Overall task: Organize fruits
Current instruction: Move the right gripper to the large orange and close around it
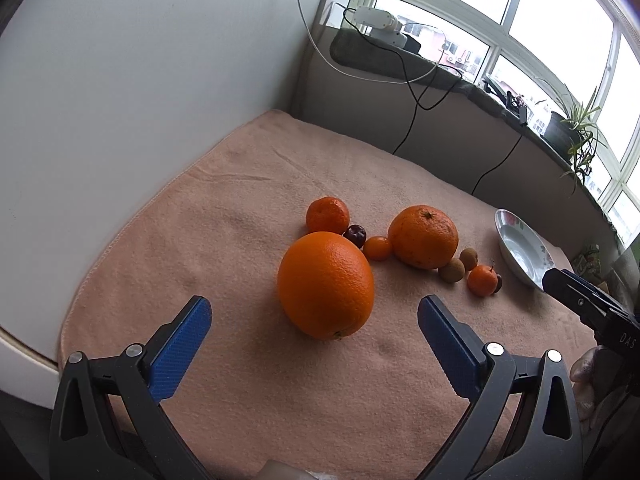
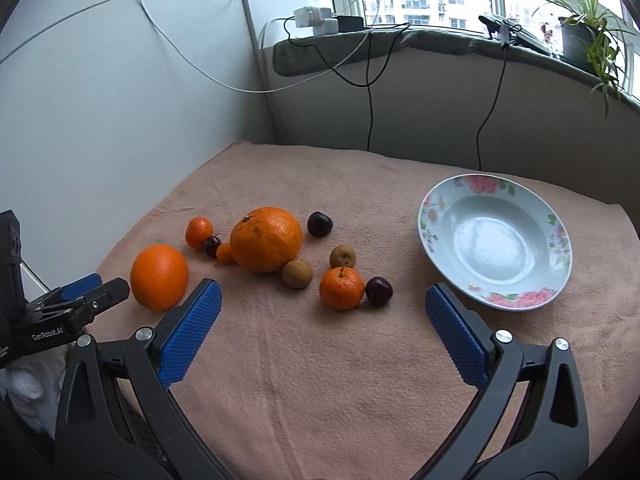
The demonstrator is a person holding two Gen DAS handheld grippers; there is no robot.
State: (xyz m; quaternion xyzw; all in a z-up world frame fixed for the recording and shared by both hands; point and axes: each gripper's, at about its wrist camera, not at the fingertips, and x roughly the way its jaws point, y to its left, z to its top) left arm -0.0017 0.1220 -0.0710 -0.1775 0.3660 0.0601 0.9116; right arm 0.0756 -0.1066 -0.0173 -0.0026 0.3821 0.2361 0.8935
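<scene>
Both tools wide apart, nothing held; fruit loose on the bench.
Left tool (image 1: 315, 322) faces the large orange (image 1: 326, 290); centre it before closing, then carry to the empty plate (image 2: 436, 208), avoiding neighbouring fruit.

Two big oranges (image 2: 159, 277), four small citrus (image 2: 341, 288), three cherries (image 2: 378, 290), perhaps two longans (image 2: 297, 274), one plate (image 2: 556, 236).

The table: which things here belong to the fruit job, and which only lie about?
Job: large orange, rough orange, small mandarins, brown fruits, dark cherries, flowered plate.

Lying about: cables, potted plant, white chargers.
</scene>
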